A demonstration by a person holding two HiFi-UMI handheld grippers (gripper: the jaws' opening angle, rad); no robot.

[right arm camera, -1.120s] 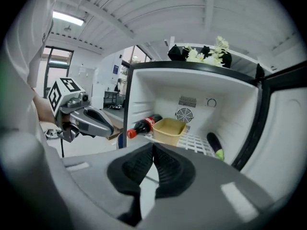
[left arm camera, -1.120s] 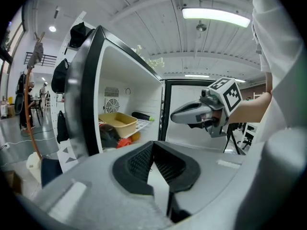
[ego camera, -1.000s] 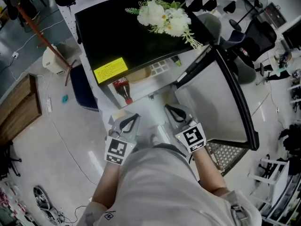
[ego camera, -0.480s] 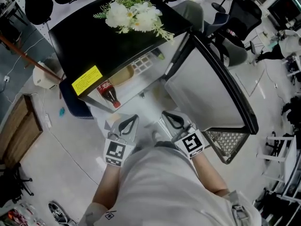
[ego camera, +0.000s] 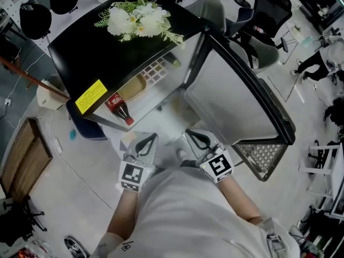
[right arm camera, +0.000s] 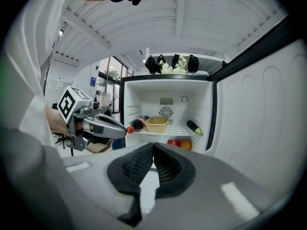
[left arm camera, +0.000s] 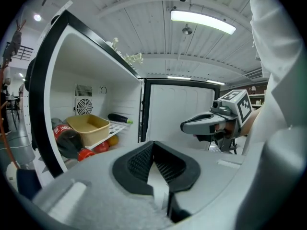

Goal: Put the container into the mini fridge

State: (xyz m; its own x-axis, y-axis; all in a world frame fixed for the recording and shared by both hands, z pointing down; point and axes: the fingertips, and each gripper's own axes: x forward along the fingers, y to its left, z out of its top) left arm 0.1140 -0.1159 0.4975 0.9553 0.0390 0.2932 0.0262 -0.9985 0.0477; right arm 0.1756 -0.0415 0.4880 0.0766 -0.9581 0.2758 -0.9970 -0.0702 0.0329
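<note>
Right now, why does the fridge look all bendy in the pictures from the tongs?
Left gripper view: the wide lens bows the mini fridge frame and darkens the corners, and the ceiling lamp glares white. Right gripper view: same bulge, so the open door curves. Head view: the fridge edges look much straighter.

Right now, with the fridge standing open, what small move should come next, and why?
Probably push the open door closed with the right gripper: the container already sits on the shelf, and that gripper and the left gripper are shut, empty.
</note>
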